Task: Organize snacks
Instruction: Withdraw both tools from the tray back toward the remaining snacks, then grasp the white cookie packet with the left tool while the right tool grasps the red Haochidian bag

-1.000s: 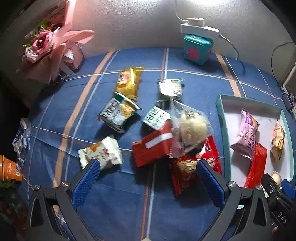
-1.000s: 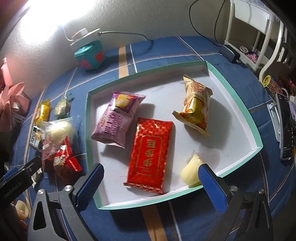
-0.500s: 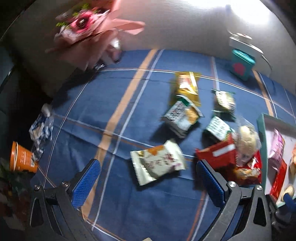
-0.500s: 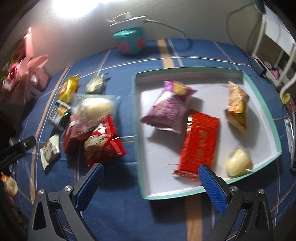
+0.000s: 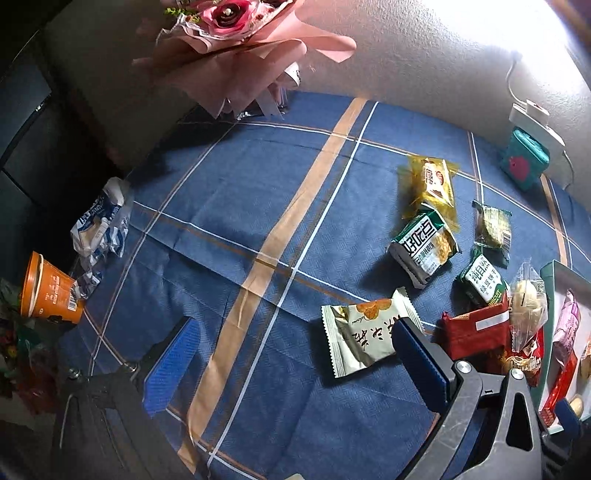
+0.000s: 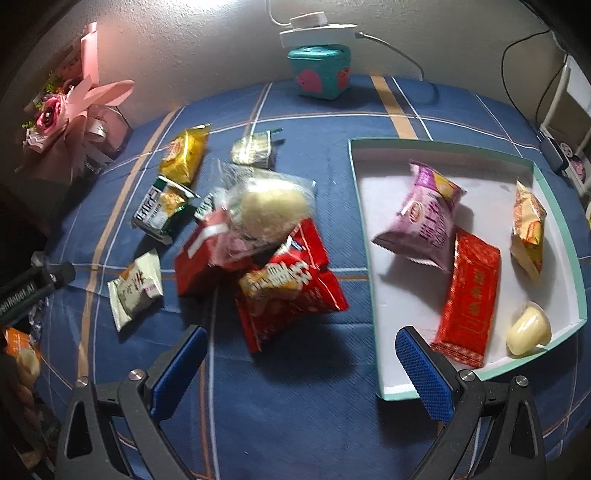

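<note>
Right wrist: tray [image 6: 565, 236] holds five snacks; both tools [image 6: 301, 363] [image 5: 291, 363] gape wide, empty.

A pink paper-wrapped flower bouquet [image 5: 236, 44] leans against the wall beyond the blue plaid tablecloth [image 5: 229, 221]; a teal box [image 6: 319, 70] carries a white power strip [image 6: 317, 31].

Blue tablecloth [image 5: 258, 192] crossed by tan and white stripes, pushed against a rough pale wall [image 6: 207, 40] washed with bright light at the top. Pink-wrapped bouquet [image 5: 236, 40] at the wall, teal box [image 6: 319, 72] under a white power strip [image 6: 317, 31], white shelf frame [image 6: 565, 96] at far right.
</note>
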Motion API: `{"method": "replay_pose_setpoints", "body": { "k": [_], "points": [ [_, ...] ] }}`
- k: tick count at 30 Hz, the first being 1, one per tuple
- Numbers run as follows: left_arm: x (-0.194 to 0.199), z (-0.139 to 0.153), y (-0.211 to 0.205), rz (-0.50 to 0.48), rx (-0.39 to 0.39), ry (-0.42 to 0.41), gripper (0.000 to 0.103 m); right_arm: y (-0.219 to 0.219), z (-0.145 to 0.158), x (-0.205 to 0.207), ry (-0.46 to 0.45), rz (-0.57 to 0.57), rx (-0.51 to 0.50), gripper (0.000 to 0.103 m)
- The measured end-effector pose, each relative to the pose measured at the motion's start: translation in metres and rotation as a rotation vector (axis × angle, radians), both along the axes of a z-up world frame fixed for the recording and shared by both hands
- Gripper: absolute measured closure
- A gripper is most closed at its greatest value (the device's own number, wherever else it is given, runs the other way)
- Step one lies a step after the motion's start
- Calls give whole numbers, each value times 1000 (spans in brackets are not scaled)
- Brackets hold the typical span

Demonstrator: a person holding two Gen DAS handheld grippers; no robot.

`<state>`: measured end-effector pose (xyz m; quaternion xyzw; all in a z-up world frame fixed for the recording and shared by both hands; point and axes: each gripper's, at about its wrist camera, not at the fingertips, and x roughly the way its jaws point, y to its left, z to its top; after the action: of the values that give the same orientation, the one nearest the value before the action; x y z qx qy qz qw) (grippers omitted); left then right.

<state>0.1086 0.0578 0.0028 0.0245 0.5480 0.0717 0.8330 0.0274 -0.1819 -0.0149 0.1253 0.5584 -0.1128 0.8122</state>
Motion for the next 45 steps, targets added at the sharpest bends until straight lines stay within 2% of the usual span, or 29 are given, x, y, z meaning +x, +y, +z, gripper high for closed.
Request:
{"method": "replay_pose_setpoints", "body": {
  "k": [14, 29, 38, 45],
  "points": [
    [16, -17, 1, 11, -37, 47, 0, -11, 11, 36, -24, -14, 46, 0],
    [38, -80, -27, -2, -111, 194, 0, 7, -38, 50, 102, 89, 41, 0],
    [46, -100, -27, 31, -164, 223, 0, 20, -56, 49, 132, 130, -10, 0],
    [52, -113, -37, 20, -159, 235, 0, 31, -66, 47, 150, 160, -36, 1]
  ]
}}
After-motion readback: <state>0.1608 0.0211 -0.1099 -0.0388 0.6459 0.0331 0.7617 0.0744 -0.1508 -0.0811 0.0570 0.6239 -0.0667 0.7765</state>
